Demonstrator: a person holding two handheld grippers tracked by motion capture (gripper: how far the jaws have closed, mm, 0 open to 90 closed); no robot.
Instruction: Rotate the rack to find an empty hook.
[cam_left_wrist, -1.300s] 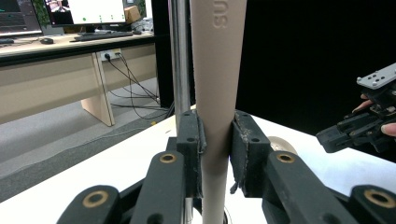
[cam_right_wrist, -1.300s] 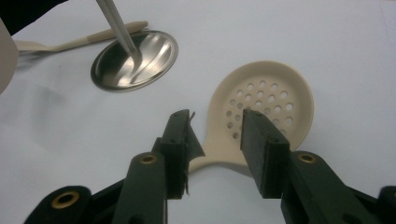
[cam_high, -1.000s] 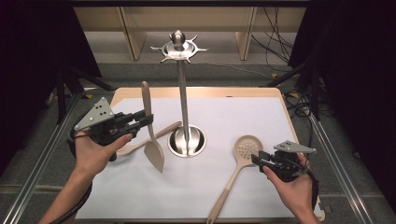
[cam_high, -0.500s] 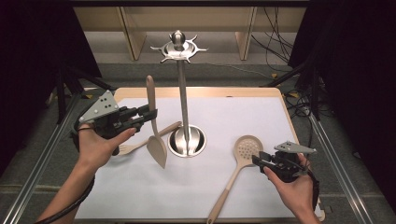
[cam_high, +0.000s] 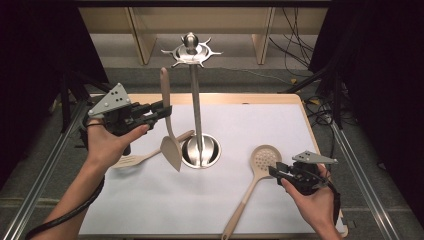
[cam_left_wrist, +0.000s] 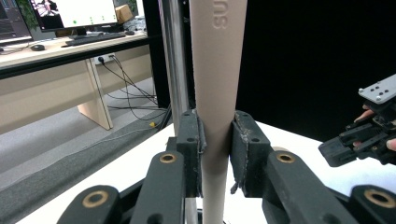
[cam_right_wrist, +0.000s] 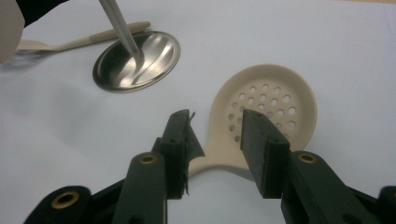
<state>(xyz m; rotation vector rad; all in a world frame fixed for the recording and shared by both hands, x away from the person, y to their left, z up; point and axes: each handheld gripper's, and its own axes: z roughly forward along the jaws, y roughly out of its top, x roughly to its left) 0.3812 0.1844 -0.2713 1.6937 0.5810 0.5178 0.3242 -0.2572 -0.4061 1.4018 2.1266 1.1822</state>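
Observation:
My left gripper (cam_high: 164, 111) is shut on the handle of a beige spatula (cam_high: 169, 125), which hangs upright with its blade down, just left of the steel utensil stand (cam_high: 196, 100). In the left gripper view both pads clamp the spatula handle (cam_left_wrist: 215, 93), with the stand's pole (cam_left_wrist: 173, 56) right behind it. My right gripper (cam_high: 276, 171) rests low at the right, open, beside a beige perforated skimmer (cam_high: 264, 159) lying on the white mat. In the right gripper view the gripper (cam_right_wrist: 216, 126) has its jaws astride the neck of the skimmer (cam_right_wrist: 264, 100) without pressing it.
A slotted beige turner (cam_high: 145, 156) lies flat left of the stand's round base (cam_high: 201, 151). The stand's top ring of hooks (cam_high: 191, 50) spreads above. The white mat (cam_high: 200, 210) covers a wooden board; metal rails run along both sides.
My left gripper has lifted the spatula higher and carried it a little right, closer to the stand's pole. The right gripper has stayed by the skimmer.

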